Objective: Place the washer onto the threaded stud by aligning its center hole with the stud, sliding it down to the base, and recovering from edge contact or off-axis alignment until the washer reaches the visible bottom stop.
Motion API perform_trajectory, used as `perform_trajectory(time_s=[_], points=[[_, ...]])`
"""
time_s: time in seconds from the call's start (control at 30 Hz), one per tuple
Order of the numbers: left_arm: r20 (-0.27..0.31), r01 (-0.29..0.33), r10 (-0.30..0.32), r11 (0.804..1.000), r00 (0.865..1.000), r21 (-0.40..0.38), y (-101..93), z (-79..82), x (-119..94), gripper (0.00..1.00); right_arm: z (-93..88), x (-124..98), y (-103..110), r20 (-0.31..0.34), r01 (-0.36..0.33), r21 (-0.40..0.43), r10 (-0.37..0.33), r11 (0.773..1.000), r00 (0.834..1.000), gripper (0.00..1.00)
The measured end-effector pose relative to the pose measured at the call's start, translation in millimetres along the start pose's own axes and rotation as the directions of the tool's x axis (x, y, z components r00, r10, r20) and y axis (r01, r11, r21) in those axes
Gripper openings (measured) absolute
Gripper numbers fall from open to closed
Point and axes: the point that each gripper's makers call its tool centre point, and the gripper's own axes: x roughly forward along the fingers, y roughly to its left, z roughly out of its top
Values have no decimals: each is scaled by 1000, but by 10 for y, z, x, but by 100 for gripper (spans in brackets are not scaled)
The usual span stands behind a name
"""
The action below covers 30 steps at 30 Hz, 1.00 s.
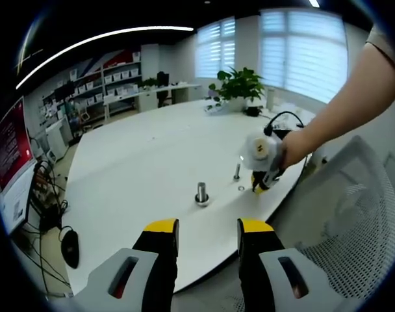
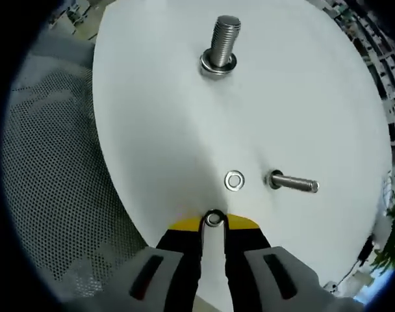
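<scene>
Right gripper (image 2: 214,220) pinching a small washer (image 2: 214,218) at its tips, low over the white table (image 2: 152,117) | left gripper (image 1: 208,229) hanging open, holding nothing | thin, light, slick metal, so grab the rim, keep the hole clear | big stud (image 2: 222,44) well ahead | spare washer (image 2: 234,181) beside thinner stud (image 2: 293,184)

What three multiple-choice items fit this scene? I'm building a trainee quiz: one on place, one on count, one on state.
1. The loose washer lies: A on the table beside the thin stud; B on the chair; C on the floor.
2. Studs standing on the table: A one; B two; C four.
3. The right tongs are: A wide open; B shut on a small washer; C gripping a stud.
Answers: A, it lies flat by that stud; B, one thick stud, one thin; B, the washer sits pinched between the tips.
</scene>
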Motion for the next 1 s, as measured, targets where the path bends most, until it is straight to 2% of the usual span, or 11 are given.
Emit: perform_trajectory(time_s=[0.17,0.3,0.57,0.73,0.9,1.0], points=[[4,4,-4,1000,1000,5,-13,7,-5,34,-91,-48,-7,58,46,53,-49,998,997,13],[11,3,-3,1000,1000,5,-11,17,-10,34,-141,-154,-45,81,28,147,-40,989,996,13],[40,-3,2,1000,999,3,0,70,-31,34,-103,-379,-204,113,45,176,-65,983,991,13],[56,-3,3,1000,998,2,1,98,-42,34,9,-542,-315,155,54,202,-87,978,984,13],[66,3,-3,1000,998,3,-9,120,-44,34,63,-682,-405,180,68,198,-104,978,978,13],[68,2,-3,1000,998,4,-8,124,-44,34,89,-744,-478,202,70,223,-116,972,973,13]])
